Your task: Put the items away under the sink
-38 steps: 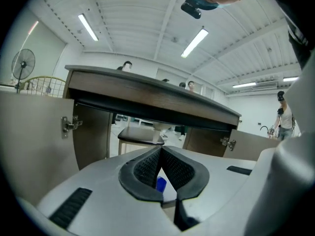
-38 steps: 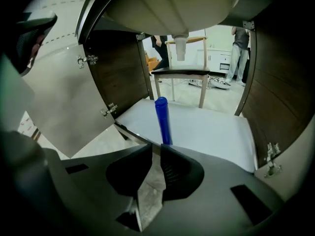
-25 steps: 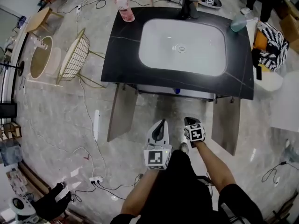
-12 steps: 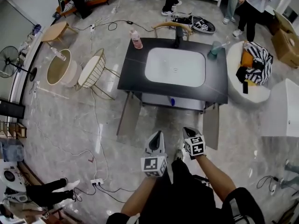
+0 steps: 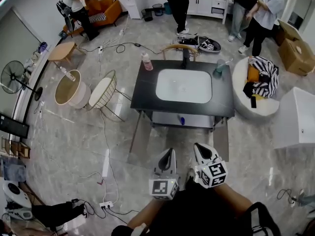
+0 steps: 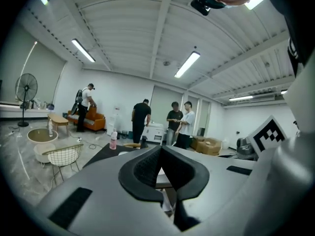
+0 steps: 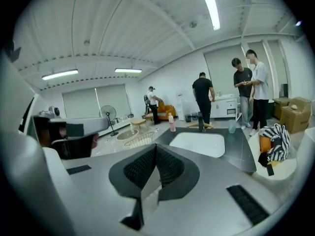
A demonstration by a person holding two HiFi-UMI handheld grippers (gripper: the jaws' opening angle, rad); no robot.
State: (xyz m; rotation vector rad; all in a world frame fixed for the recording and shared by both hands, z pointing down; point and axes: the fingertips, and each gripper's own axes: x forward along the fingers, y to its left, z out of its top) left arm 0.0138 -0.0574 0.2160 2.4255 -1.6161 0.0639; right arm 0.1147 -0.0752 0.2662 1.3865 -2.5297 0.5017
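Left claw (image 5: 168, 153), right claw (image 5: 200, 148) both pressed together, ribbed black pads (image 6: 145, 168). Rounded white sink (image 5: 183, 86) in black top (image 5: 147, 90) at 12.

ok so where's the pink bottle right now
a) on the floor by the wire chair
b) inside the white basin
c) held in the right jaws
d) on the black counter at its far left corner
d: in the head view the pink bottle stands on the black counter at its far left corner, outside the white basin.
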